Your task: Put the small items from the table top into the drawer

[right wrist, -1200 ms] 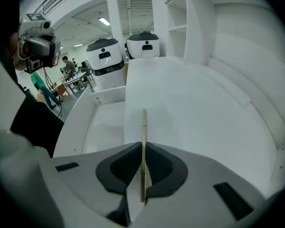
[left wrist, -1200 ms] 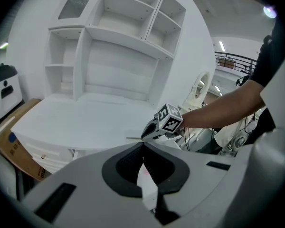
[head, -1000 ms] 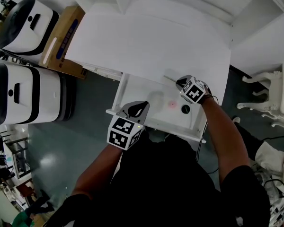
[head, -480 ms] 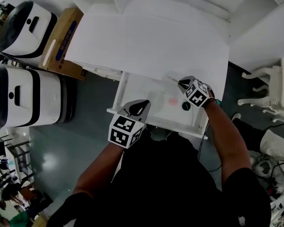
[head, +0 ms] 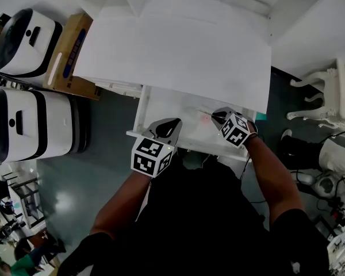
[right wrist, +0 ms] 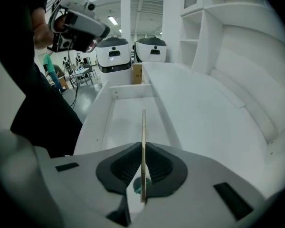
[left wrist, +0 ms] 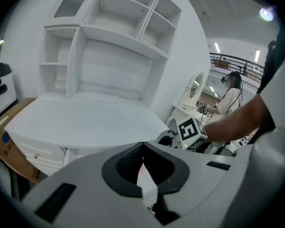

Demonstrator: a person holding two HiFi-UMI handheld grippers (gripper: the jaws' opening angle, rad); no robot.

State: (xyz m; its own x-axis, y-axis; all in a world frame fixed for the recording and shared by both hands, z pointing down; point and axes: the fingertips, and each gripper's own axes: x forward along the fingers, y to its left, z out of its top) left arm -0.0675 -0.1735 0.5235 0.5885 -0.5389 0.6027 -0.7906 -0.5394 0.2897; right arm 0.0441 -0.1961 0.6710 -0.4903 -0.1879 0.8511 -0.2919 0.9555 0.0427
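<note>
The white drawer [head: 155, 105] stands pulled out under the white desk top [head: 178, 45]. My right gripper [head: 218, 117] hovers over the drawer's right part, shut on a thin flat wooden stick [head: 205, 112]. In the right gripper view the stick [right wrist: 143, 132] stands on edge between the jaws, pointing along the drawer [right wrist: 128, 113]. A teal round item [right wrist: 137, 186] shows below the jaws. My left gripper [head: 171, 123] is shut over the drawer's front rim; through its jaws [left wrist: 142, 151] only a white sliver with a faint pink tint shows. The desk top carries nothing.
Two white and black machines [head: 29, 119] [head: 23, 39] and a cardboard box [head: 69, 50] stand on the floor at the left. A white chair [head: 328, 96] is at the right. An open white shelf unit [left wrist: 114, 42] rises behind the desk top.
My right gripper has drawn the stick back from the desk edge to above the drawer, now hiding the pink and dark items there. The left gripper has stayed at the front rim.
</note>
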